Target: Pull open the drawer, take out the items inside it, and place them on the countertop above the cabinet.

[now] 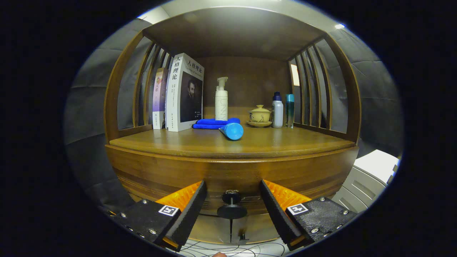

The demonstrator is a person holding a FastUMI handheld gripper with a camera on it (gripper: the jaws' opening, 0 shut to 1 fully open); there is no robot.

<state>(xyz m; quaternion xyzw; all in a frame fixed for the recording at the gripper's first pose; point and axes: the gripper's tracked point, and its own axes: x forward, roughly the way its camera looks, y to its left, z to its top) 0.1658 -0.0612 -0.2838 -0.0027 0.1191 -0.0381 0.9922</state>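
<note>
A: While the jaws of the gripper [232,208] stand spread with nothing between the pads, the small dark round pull knob [232,210] of the wooden drawer sits right in the gap, touched by neither side.

B: So the drawer front [171,171] is closed, and whatever lies inside cannot be seen?

A: It looks closed, flush under the bench edge. The step in hand is taking hold of that knob. It would go best if the gripper eased forward until the fingers [189,210] pass the disc and bracket the thin stem behind it, then closed evenly, so the pull runs straight back and not off to one side.

B: And beyond that?

A: The brown wooden bench [292,142] above the drawer already carries things: a light blue cylindrical tube [232,131] lying nearest the front, a folded blue cloth [212,123] behind it, a white pump bottle [221,100], two upright books [180,92], a yellow lidded cup on a saucer [259,116], and two slim bottles [282,110] near the slatted side.

B: Then room for the drawer's items?

A: The open front strip of the bench seems the likely spot.
</note>
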